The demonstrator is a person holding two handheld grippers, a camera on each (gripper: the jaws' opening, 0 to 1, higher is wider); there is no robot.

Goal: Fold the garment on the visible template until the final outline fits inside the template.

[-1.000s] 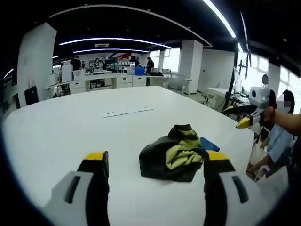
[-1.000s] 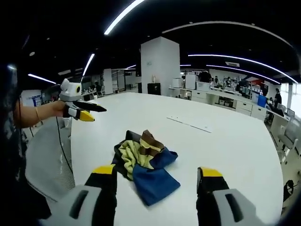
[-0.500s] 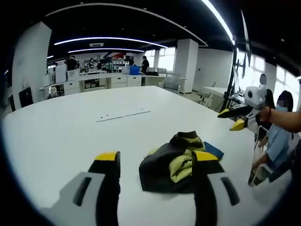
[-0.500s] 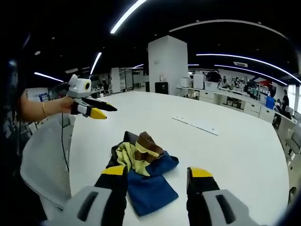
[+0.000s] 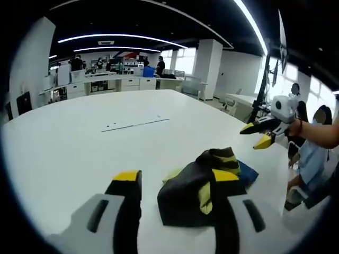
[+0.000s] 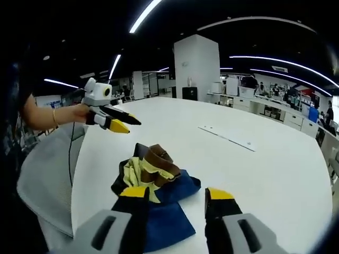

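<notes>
table [image 5: 79,143]: big, white, smooth | garment [image 6: 151,180]: soft crumpled heap, black, yellow-green, blue and brown, near the table edge, no clear long axis | left gripper [image 5: 175,182]: jaws wide, right jaw over the heap | right gripper [image 6: 172,196]: jaws apart, blue fold between them

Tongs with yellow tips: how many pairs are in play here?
2. The left tongs hover near the crumpled garment on the white table; the right tongs hover over its blue part.
</notes>
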